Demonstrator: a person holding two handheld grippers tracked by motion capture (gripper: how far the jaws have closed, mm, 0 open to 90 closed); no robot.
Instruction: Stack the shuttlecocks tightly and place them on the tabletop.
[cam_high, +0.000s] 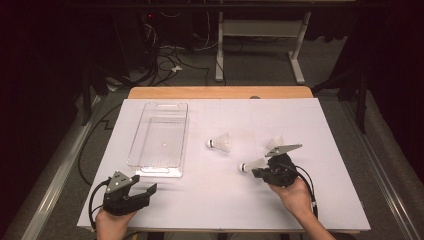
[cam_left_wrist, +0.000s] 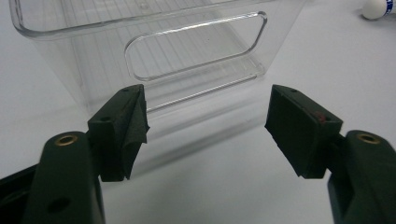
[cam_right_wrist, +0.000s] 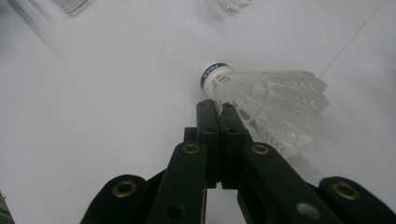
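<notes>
A white shuttlecock (cam_high: 248, 166) with a blue-banded cork lies on its side on the white table top. My right gripper (cam_high: 257, 172) is shut on it. In the right gripper view the two black jaws stand pressed together, and the right gripper (cam_right_wrist: 215, 106) pinches the skirt of the shuttlecock (cam_right_wrist: 266, 102) just behind the cork. My left gripper (cam_high: 150, 189) rests near the table's front left edge. In the left gripper view the left gripper (cam_left_wrist: 205, 130) is open, with nothing between its jaws, and it faces the near end of a clear plastic bin (cam_left_wrist: 196, 46).
The clear bin (cam_high: 134, 142) stands empty at the left of the table. A second shuttlecock (cam_high: 220, 143) lies mid-table. A third shuttlecock (cam_high: 274, 142) lies just beyond my right gripper. A table frame and cables are on the floor behind.
</notes>
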